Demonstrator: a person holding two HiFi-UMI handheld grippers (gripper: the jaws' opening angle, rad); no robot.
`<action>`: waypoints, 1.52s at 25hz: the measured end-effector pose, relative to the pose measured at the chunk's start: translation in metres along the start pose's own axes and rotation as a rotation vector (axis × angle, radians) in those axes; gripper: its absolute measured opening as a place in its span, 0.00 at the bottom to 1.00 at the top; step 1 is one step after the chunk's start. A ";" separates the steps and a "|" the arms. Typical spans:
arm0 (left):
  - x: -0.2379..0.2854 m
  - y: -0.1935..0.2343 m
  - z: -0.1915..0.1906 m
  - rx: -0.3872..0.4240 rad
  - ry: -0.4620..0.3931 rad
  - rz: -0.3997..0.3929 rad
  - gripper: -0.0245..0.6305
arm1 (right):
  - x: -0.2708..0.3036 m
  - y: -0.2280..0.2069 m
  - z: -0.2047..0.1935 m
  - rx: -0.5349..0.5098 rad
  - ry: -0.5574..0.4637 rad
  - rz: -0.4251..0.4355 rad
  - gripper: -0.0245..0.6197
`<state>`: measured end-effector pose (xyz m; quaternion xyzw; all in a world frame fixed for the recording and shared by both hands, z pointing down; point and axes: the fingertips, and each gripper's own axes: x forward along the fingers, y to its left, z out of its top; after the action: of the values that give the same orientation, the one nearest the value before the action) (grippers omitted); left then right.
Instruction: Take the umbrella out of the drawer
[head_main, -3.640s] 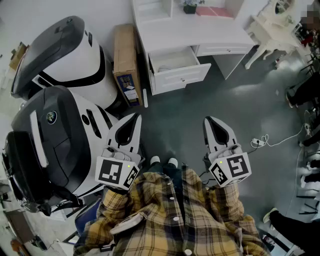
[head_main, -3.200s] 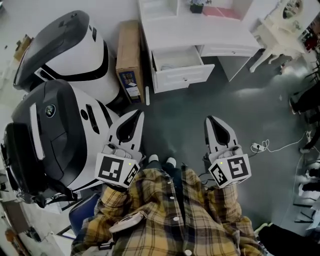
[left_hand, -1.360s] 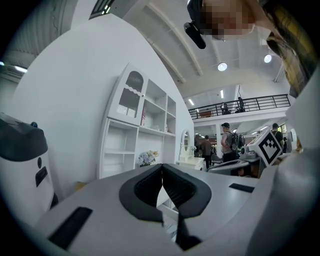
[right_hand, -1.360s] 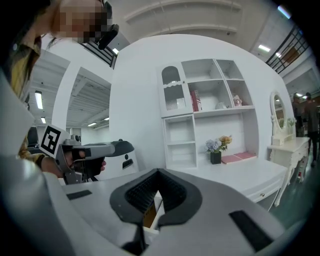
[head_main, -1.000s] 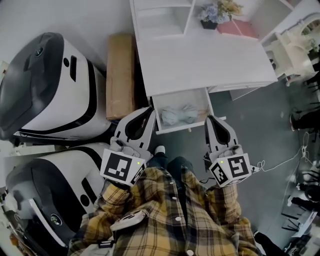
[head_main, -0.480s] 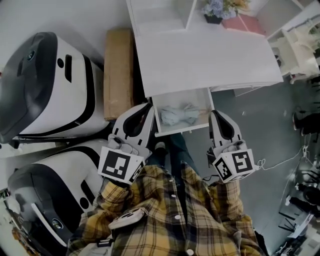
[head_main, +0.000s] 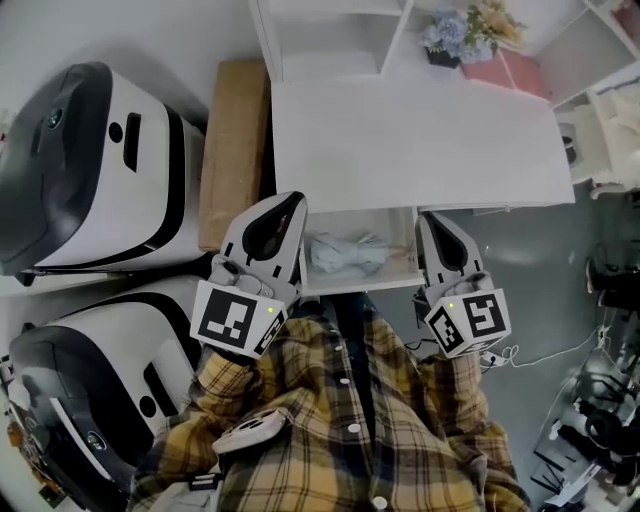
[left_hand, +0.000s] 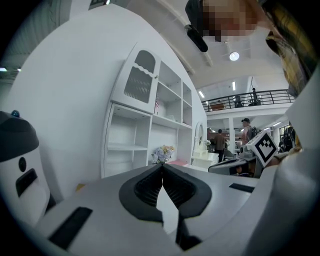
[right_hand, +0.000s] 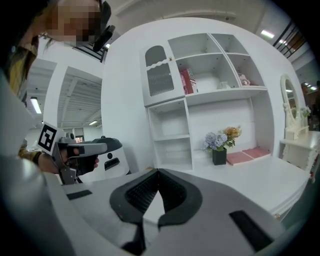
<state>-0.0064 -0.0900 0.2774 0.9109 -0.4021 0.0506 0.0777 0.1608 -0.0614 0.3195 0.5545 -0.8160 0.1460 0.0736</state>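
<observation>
**In the open drawer (head_main: 352, 287), the umbrella (head_main: 345, 252) not yet lifted**

Lies there as a pale folded bundle, crosswise and roughly mid-drawer, just in front of the white desk (head_main: 420, 140). Flanked by the left gripper (head_main: 288, 199) at the drawer's left corner and the right gripper (head_main: 430, 220) over its right wall, both apart from the bundle. Both closed tip to tip with nothing held, as each gripper view shows: only desk and shelves beyond the meeting pads.

Most likely the approach step. To do it well:
- Spread one pair of jaws before dipping in.
- Come down over the middle of the bundle, across its length rather than along it.
- Clamp fabric and shaft together, not one loose fold.
- Lift straight up, clear of the drawer walls, before drawing back.
- Keep the other gripper off the bundle, or rest it on the drawer front to steady it.

Little to read. Only black-and-white square patterns on the grippers' cubes, no letters. No legible print on the cardboard box (head_main: 235, 150) beside the desk or on the red books (right_hand: 187, 80) on the shelf. Small round badge on the nearer white-and-dark machine (head_main: 60, 400), too small to make out.
</observation>
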 end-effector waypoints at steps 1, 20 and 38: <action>0.006 0.001 0.002 0.000 -0.001 0.013 0.07 | 0.006 -0.006 0.003 -0.003 0.000 0.014 0.06; 0.035 0.017 0.011 -0.026 -0.028 0.153 0.07 | 0.056 -0.043 0.027 -0.052 0.012 0.148 0.06; 0.025 0.024 -0.012 -0.065 0.007 0.153 0.07 | 0.059 -0.024 -0.006 -0.068 0.117 0.195 0.07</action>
<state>-0.0076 -0.1216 0.2953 0.8744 -0.4716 0.0463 0.1043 0.1602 -0.1202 0.3454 0.4600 -0.8649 0.1569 0.1254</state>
